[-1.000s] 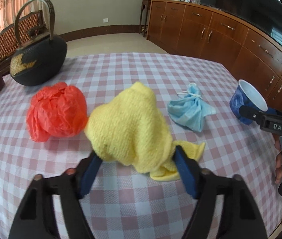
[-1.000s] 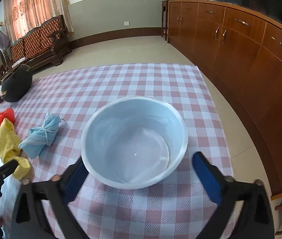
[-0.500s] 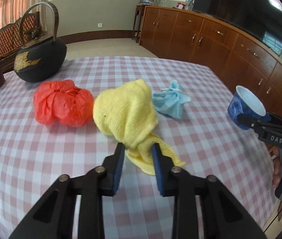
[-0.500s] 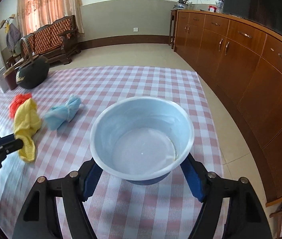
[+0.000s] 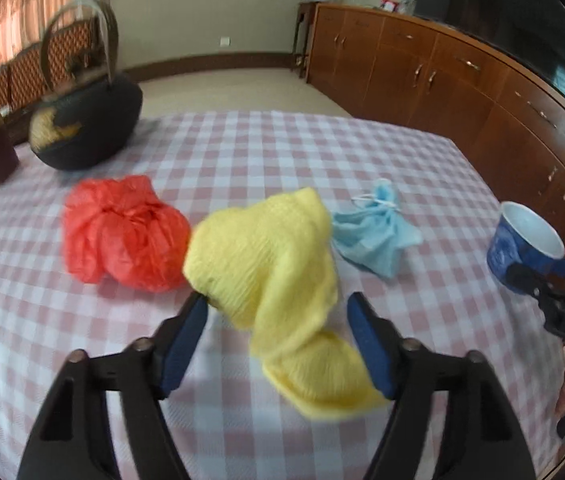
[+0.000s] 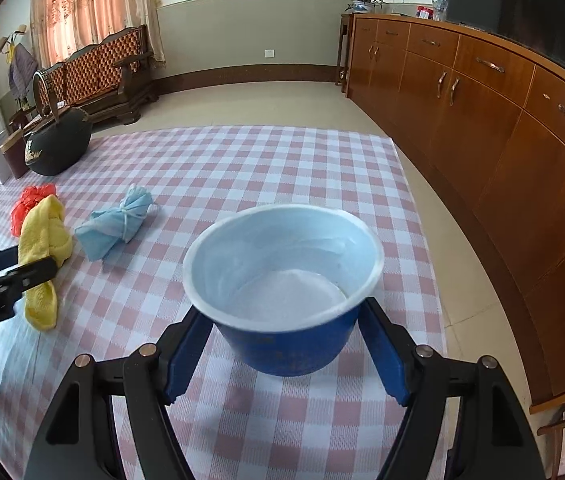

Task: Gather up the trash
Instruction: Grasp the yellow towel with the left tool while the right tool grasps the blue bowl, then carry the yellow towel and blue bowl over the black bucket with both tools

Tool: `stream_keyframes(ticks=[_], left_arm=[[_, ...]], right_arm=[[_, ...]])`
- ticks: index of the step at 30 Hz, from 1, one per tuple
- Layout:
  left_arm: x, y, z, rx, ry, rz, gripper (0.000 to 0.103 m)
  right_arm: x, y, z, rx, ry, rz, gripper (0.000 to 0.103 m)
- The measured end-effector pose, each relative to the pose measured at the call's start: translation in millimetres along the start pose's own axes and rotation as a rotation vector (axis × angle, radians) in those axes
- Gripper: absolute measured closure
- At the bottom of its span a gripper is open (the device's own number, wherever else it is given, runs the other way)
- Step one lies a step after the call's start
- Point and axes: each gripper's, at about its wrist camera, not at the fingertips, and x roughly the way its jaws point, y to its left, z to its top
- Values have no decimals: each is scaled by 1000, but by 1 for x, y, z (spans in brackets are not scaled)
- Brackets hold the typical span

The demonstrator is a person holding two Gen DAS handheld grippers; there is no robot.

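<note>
Progress check: basically nothing collected yet. In the left wrist view, going left to right, the red plastic bag sits left of centre on the checked worktop, the yellow cloth is dead centre, and the blue mask lies right of it, with the blue bowl at the right edge. My left claw has just been opening and stands released, the cloth loose between its jaws, so that grab didn't take. In the right wrist view my right claw is clenched on the bowl, which looks empty. I reckon all three bits are left to go in.
</note>
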Motion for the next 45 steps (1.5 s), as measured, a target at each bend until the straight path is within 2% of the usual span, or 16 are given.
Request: stream_keyframes(ticks=[1,5,14,20,29,37,45], left_arm=[[7,3,1,-12,17,-7,74],[-4,5,-6,-2,-16,-20,78],[-49,2,-39,69,-77,5,78],[-77,-10,-56,112,-104,-6,78],[-93,-29,-73,150,-105,-37,78],[-112,-64,-93,197,-125,-83,78],[-127,-121,-113,290,-136,-162,78]], right_arm=[[1,0,1,1,1,0,27],[-6,2,-1,-9,-16,-1,27],[-49,9,-15,-3,-62,11,28],[-93,19,-39,-7,-122,16,28],[-133,28,-74,-23,-187,45,28],[-165,12,-104,2,-223,25,28],[-203,-17,-142,45,-243,-27,28]])
